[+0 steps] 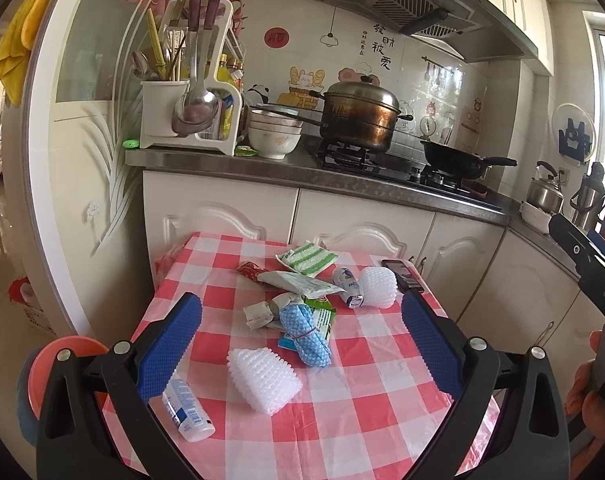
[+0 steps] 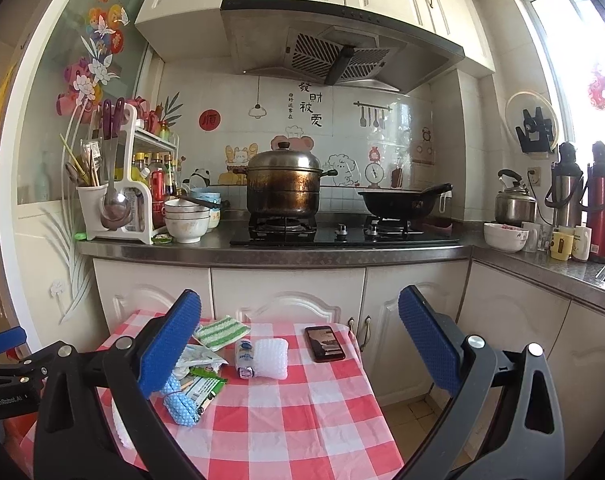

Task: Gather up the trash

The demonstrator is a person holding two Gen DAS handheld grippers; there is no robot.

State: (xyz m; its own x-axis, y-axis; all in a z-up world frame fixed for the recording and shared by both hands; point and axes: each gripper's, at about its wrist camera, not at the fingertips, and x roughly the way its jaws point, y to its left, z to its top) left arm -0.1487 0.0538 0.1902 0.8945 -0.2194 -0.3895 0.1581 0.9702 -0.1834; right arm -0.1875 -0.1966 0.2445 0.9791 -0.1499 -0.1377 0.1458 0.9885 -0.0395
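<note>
- Left gripper (image 1: 301, 342): jaws apart, nothing between them; blue pads with a fine nubbed texture, lower frame of the left view.
- Right gripper (image 2: 299, 342): jaws apart, nothing held; same blue nubbed pads.
- White tube (image 1: 187, 414): smooth plastic, lying flat beside the left pad, near the table's left edge.
- Foam net sleeve (image 1: 263, 380): white, bumpy, centre of the left view, bare cloth around it.
- Trash pile (image 1: 298, 300): crumpled wrappers, blue mesh sleeve, cardboard scraps, mid-table.
- Second foam sleeve (image 1: 378, 286) and small bottle (image 1: 348, 286): touching, right of the pile.
- Phone (image 2: 325, 343): flat, glossy, near the far right edge.
- Tablecloth (image 1: 382, 400): red-white checked plastic.
- Steel pot (image 2: 283, 188): on the stove, upper centre.
</note>
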